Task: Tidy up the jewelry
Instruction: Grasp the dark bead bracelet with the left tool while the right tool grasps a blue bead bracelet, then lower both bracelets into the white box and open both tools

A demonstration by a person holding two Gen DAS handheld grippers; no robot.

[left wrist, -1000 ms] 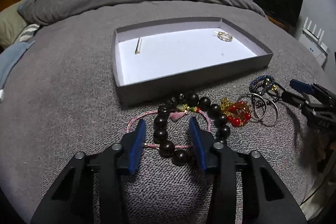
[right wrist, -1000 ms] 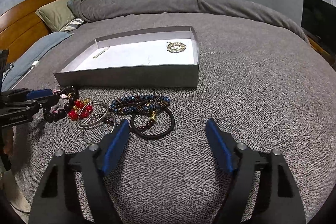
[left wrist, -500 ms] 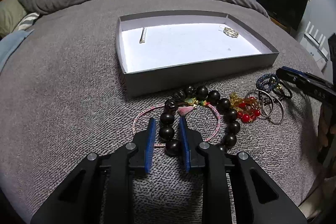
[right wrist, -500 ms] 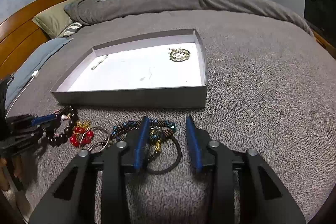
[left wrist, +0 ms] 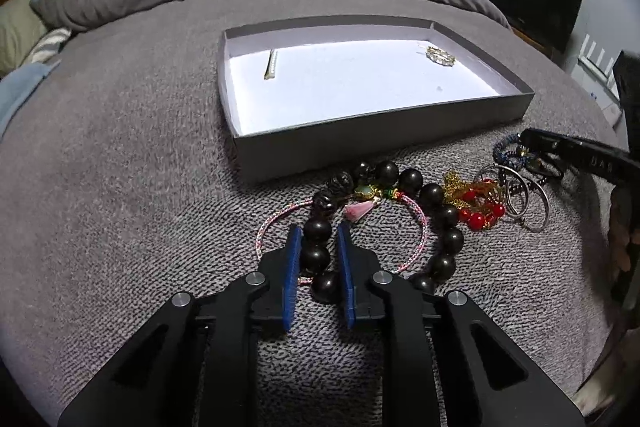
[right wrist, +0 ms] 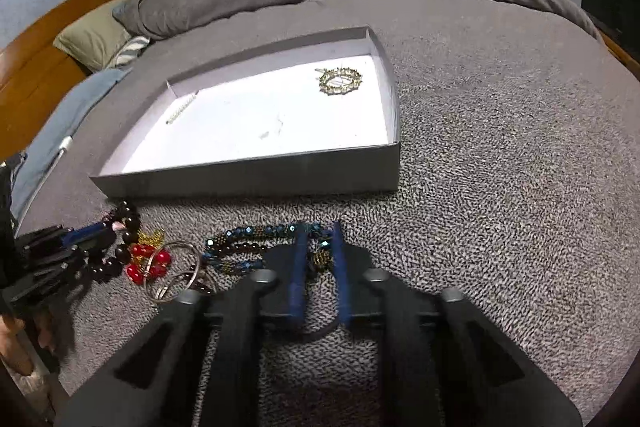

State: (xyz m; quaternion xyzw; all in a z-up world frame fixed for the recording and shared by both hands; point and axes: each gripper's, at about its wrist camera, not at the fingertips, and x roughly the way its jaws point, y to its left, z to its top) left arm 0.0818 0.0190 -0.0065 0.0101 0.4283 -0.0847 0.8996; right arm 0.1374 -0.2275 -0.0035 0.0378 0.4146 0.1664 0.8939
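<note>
Before the tray (left wrist: 384,135), left gripper (left wrist: 318,259) clamps the dark bead bracelet (left wrist: 400,219); right gripper (right wrist: 318,263) pinches the blue beaded bracelet (right wrist: 256,245), ready for lifting.

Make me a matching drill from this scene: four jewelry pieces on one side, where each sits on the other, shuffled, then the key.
Items
1. dark wooden bead bracelet
2. gold ring-shaped piece
3. blue beaded bracelet
4. pale bar clip

Places
A. inside the gray tray, far right corner
B. between the left claw pads
C. inside the tray, far left
D. between the right claw pads

Pairs: 1-B, 2-A, 3-D, 4-C
</note>
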